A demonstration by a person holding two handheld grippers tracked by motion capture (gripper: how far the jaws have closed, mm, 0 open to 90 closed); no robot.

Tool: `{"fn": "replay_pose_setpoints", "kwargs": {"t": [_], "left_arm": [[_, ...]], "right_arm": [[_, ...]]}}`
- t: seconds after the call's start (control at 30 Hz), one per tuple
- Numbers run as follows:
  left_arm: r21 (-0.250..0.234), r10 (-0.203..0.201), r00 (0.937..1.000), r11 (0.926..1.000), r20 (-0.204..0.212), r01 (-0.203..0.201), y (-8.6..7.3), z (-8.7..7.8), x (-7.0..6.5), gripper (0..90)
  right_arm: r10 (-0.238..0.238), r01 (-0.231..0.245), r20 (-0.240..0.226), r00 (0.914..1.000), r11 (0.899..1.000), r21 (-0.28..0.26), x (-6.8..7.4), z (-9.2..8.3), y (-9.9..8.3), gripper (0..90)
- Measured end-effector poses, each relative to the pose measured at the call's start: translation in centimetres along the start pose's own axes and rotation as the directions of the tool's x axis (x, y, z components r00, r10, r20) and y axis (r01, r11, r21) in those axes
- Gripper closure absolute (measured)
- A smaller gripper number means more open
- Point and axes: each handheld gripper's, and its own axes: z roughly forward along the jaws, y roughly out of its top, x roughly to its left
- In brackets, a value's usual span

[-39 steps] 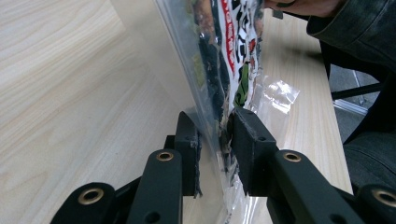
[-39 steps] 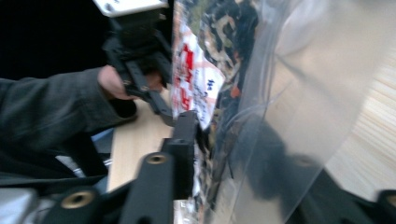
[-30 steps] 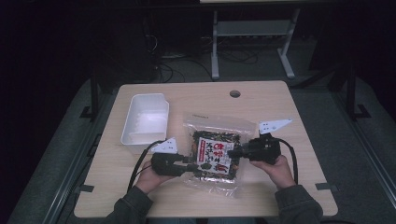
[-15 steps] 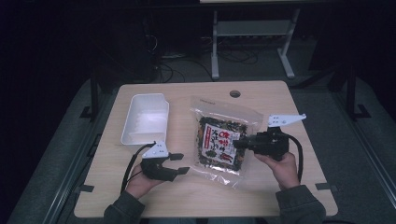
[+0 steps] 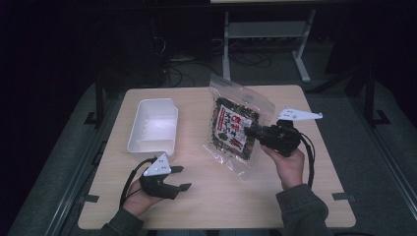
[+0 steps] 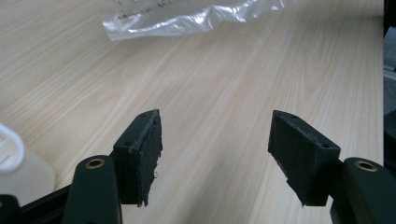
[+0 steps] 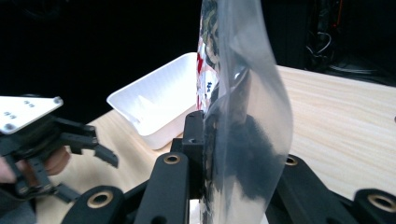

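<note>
Since a second ago my left gripper point(image 5: 178, 178) has let go of the bag point(image 5: 237, 125) and drawn back toward the near left corner of the table point(image 5: 206, 206), while my right gripper point(image 5: 250, 132) has lifted the bag, so it now stands tilted up over the right half of the table with its lower edge near or on the wood.

The step in hand, as I judge it, is carrying the bag to the white tray point(image 5: 153, 127) near the left edge. To do it well, I should keep the right grip firm on the clear margin of the bag, lift it high enough to clear the tray's rim, and keep the hanging end from dragging. My left gripper should stay out of the path, or come in to steady the loose bottom if the bag swings.

My left jaws have just been opening and now stand well apart, with nothing between them but bare table; in the left gripper view the bag's clear edge point(image 6: 187, 18) lies farther off. My right jaws are closed tight on the bag's side, the plastic point(image 7: 243, 116) pinched between the pads.
</note>
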Motion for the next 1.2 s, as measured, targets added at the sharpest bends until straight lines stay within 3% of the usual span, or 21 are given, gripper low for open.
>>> {"fn": "replay_pose_setpoints", "kwargs": {"t": [0.07,0.23,0.5,0.7,1.2], "left_arm": [[0.015,0.006,0.9999,0.9999,-0.008,-0.006,-0.4,-0.3,-0.1,32.6],[0.020,0.004,0.9998,0.9998,-0.022,-0.003,-0.9,-1.0,-0.1,31.1],[0.035,0.008,0.9993,0.9994,-0.036,-0.007,-1.4,-1.4,0.0,29.1],[0.019,-0.017,0.9996,0.9997,-0.021,0.017,-1.5,-1.7,0.1,27.0],[0.025,-0.030,0.9986,0.9992,-0.043,0.031,-2.6,-2.9,0.7,24.0]], "right_arm": [[-0.037,0.037,0.032,0.9988,0.999,0.016,0.7,1.0,0.9,75.4],[-0.072,0.071,0.066,0.9952,0.997,0.010,1.8,2.6,2.2,75.4],[-0.058,0.061,0.098,0.9935,0.998,-0.035,2.6,4.6,3.6,75.4],[-0.035,0.044,0.115,0.9928,0.997,-0.071,3.1,6.4,4.9,75.5],[-0.039,0.054,0.117,0.9923,0.991,-0.126,4.8,10.5,7.5,75.5]]}}
